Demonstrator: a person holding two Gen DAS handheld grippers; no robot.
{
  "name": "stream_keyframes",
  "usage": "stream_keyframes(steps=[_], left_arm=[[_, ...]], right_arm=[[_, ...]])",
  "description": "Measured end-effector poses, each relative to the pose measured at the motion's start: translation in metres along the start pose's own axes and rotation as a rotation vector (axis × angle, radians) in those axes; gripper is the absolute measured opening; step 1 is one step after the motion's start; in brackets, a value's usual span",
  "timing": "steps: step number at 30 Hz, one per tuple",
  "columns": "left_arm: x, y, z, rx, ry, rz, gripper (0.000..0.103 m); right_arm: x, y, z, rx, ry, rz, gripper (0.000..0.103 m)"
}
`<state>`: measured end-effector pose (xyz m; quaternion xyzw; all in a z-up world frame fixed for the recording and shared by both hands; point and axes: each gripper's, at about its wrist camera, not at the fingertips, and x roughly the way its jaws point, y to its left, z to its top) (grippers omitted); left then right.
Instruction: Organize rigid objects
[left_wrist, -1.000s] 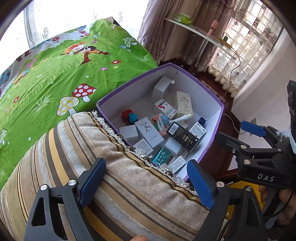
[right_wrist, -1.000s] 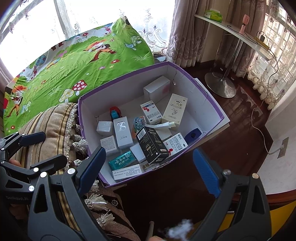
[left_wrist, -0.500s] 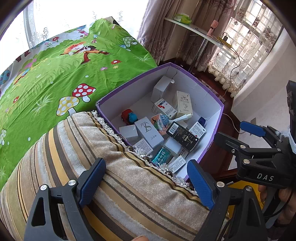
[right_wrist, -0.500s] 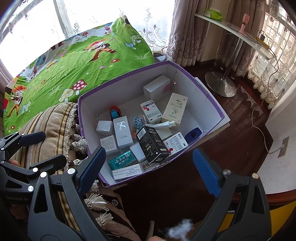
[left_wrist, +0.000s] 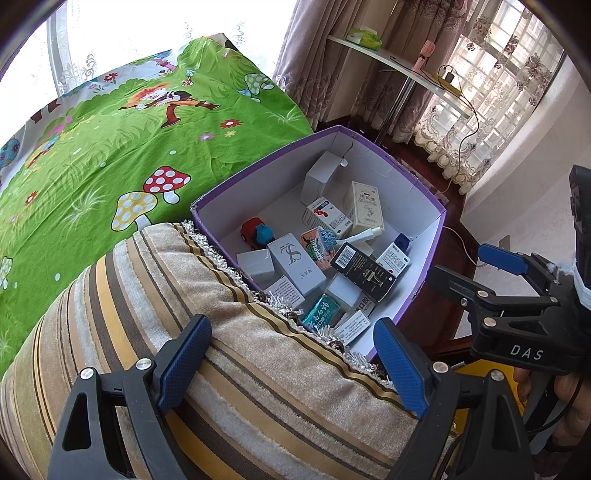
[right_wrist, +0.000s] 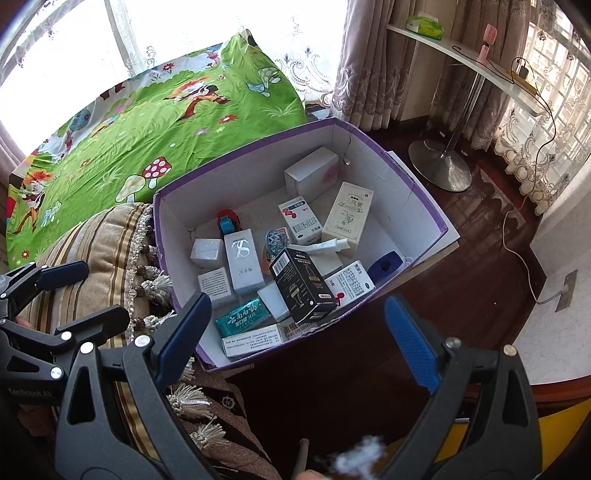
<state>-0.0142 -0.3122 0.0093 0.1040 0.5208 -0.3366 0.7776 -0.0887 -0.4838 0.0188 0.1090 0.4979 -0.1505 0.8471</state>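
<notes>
Currently the left gripper (left_wrist: 291, 362) is hovering with its jaws wide apart and holding nothing, directly over a striped cushion (left_wrist: 155, 325). Ahead of it and a little to its right, the purple box (right_wrist: 413, 184) is standing with the rigid objects lying loose inside: a red and blue toy car (right_wrist: 228, 221), a grey "TS" carton (right_wrist: 242, 262), a green pack (right_wrist: 242, 316), a black carton (right_wrist: 301, 286) leaning on the others, and white medicine cartons (right_wrist: 347, 214) further away. Nothing of these is lying outside the box in either view. The right gripper (right_wrist: 295, 339) is also spread open and empty, hanging just before the near rim of the box, above dark floor. I judge this is fitting either a box waiting for sorting or a box where everything is already collected; which one, the pictures are not deciding.
</notes>
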Motion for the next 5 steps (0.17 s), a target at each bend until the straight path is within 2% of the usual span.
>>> stream_keyframes(steps=[5], left_arm=[[0.0013, -0.0026, -0.0011, 0.021, -0.003, -0.012, 0.094]], right_arm=[[0.0013, 0.0001, -0.0009, 0.002, 0.006, 0.005, 0.096]])
